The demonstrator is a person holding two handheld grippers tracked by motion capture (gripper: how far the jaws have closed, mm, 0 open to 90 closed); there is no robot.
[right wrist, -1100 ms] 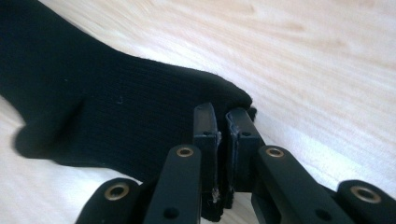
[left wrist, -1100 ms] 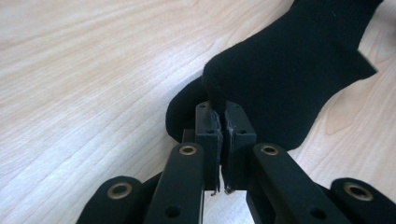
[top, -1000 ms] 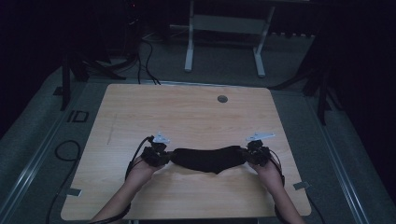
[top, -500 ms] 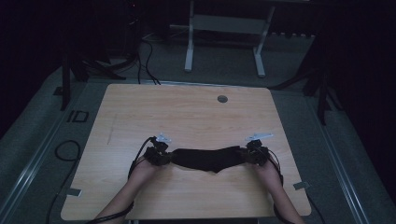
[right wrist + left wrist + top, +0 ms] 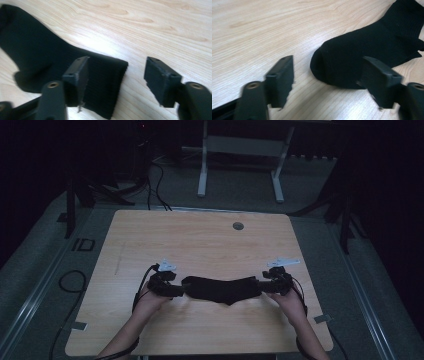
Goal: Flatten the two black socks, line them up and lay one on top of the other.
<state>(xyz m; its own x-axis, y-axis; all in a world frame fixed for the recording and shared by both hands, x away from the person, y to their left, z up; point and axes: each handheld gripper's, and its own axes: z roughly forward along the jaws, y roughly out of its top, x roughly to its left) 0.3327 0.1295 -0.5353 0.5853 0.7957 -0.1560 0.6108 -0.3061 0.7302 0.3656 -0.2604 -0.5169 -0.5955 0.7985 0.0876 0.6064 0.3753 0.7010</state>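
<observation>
sock (image 5: 222, 289): lies flat at table's (image 5: 200, 240) 6 o'clock, laid straight
left gripper (image 5: 327, 80): jaws wide, holding nothing, at toe
right gripper (image 5: 116, 80): jaws wide, holding nothing, at cuff

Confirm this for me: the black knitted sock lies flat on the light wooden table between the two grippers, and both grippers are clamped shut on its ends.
Not quite. The black knitted sock does lie flat on the light wooden table between them, but the left gripper and the right gripper both have their jaws spread open, clamping nothing. The two gripper views show this: the toe end sits between the left jaws, the cuff between the right.
</observation>
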